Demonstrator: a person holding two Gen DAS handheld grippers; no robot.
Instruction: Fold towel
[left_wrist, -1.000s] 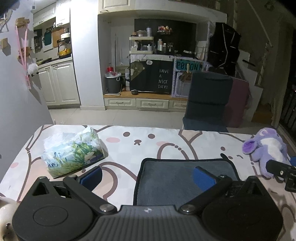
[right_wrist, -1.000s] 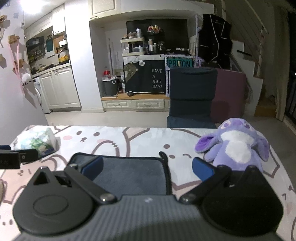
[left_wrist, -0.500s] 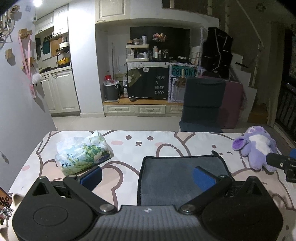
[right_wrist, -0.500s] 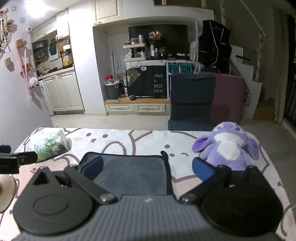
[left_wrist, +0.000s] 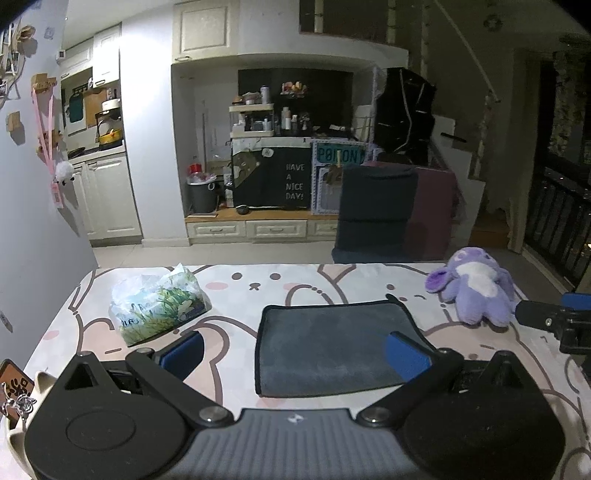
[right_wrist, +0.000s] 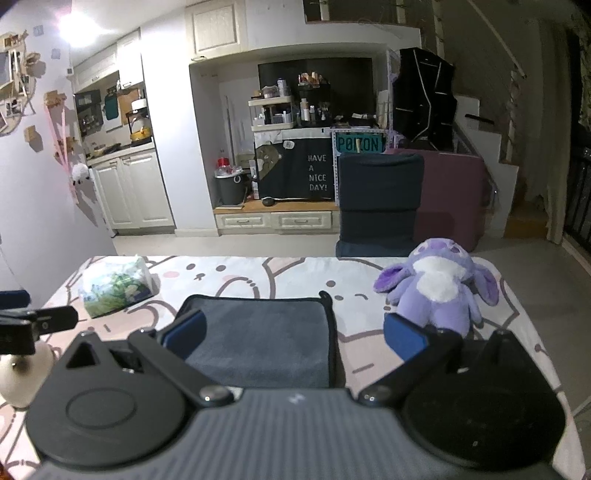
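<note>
A dark grey towel (left_wrist: 332, 347) with a black border lies folded flat on the patterned table; it also shows in the right wrist view (right_wrist: 262, 339). My left gripper (left_wrist: 295, 350) is open and empty, held above the table over the towel's left part, its right finger over the towel. My right gripper (right_wrist: 293, 332) is open and empty above the towel's right part, its left finger over the towel. Neither touches the towel. The right gripper's tip shows at the right edge of the left wrist view (left_wrist: 554, 321).
A tissue pack (left_wrist: 159, 304) lies at the left of the table (left_wrist: 236, 325). A purple plush toy (right_wrist: 439, 288) sits at the right. A pale cup (right_wrist: 18, 369) stands at the near left edge. A dark chair (left_wrist: 376, 210) stands beyond the far edge.
Both grippers have risen and drawn back from the towel, so more of the table and the towel's near edge show. Both stay open.
</note>
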